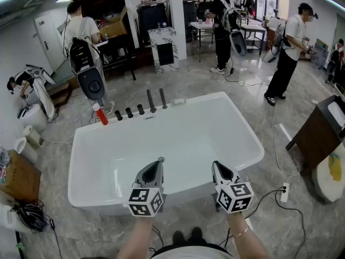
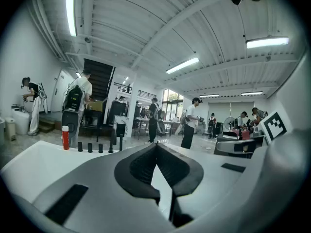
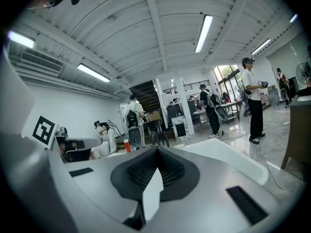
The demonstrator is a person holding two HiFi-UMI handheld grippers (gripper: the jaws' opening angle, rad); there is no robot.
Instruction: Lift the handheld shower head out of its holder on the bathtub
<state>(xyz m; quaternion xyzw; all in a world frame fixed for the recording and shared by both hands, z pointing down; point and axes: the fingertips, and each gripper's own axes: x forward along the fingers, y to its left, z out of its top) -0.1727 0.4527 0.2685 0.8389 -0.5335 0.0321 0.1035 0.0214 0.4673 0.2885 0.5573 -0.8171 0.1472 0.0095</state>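
While the slim black shower head [image 1: 163,98] stands upright at the right end of the row of black fittings [image 1: 129,112] on the bathtub's [image 1: 248,139] far rim, your left gripper [image 1: 160,161] and right gripper [image 1: 215,165] hover over the near rim. Both have their jaws pressed together on nothing. The open white basin lies between them and the row, and a red bottle [image 1: 101,114] stands at the row's left end.

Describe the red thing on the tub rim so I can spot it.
The white bathtub has a row of black fittings along its far rim. At the row's left end stands a red bottle with a white cap, the only coloured item there.
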